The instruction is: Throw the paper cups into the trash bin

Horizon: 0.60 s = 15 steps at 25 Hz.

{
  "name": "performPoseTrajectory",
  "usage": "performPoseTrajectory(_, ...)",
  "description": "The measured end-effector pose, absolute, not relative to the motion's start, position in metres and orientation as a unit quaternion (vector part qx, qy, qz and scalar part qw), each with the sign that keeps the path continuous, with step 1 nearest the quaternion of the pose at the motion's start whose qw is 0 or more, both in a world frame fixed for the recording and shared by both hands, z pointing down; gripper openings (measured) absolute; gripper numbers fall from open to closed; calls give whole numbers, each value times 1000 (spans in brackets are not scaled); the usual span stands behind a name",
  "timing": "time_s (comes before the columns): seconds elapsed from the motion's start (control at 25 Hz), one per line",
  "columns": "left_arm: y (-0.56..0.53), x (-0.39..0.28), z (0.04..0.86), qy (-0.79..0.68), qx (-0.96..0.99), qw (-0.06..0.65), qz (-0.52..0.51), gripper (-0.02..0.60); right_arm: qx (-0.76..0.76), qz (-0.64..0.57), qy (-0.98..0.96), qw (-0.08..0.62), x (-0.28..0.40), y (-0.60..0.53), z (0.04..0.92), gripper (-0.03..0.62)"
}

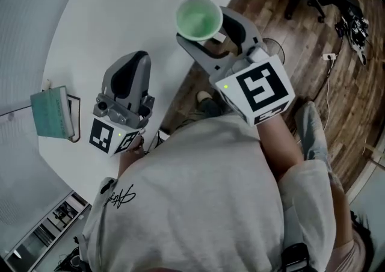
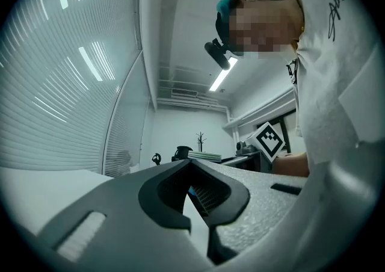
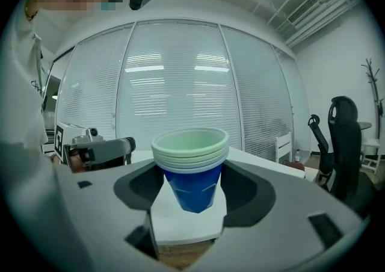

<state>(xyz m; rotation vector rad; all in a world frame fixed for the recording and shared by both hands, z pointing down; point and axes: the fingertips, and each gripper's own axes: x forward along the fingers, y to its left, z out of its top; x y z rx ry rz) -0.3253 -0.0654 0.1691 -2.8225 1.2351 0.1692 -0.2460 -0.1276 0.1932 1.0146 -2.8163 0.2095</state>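
Several nested paper cups [image 3: 191, 168], blue only in its own view, fill right gripper [image 3: 192, 195]; left gripper [image 2: 191, 165] closed.

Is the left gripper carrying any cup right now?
No: the left gripper has its jaws together on nothing, while the right gripper holds the paper cups.

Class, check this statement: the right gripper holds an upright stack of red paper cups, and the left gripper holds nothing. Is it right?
No: the paper cups are blue, not red, as the right gripper view shows. The right gripper does hold the upright stack, and the left gripper holds nothing.
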Motion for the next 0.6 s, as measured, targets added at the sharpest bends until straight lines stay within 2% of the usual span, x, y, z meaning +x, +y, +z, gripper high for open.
performPoseTrajectory(0.6,-89,-255,169,392,-918,32,54,4,378,50,-923,52,-150,-135,186,299)
